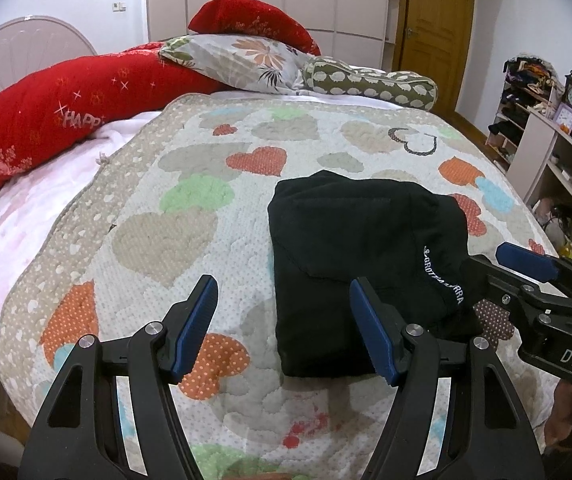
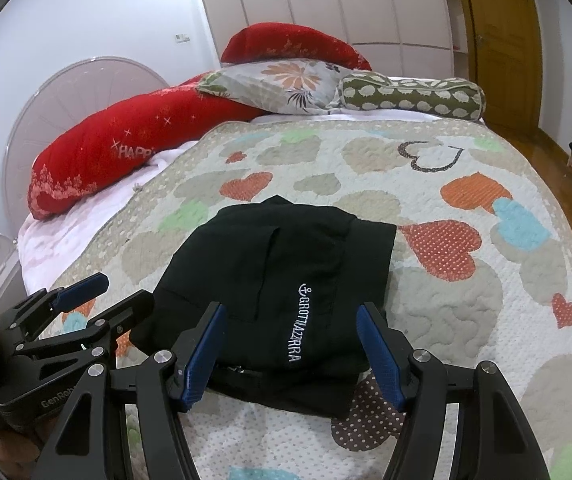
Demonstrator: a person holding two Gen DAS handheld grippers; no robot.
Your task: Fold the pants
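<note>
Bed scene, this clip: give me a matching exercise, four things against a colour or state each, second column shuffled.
Things:
1. pants
2. long pillow
3. bolster
4. left gripper

Descriptions:
A. olive with pale spots
B. open, holding nothing
C. black, folded into a compact stack
D. red, white lettering

Pairs: 1-C, 2-D, 3-A, 4-B

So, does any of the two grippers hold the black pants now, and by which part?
Nothing is held. The left gripper and the right gripper are both open, and the folded black pants lie free on the quilt.
</note>
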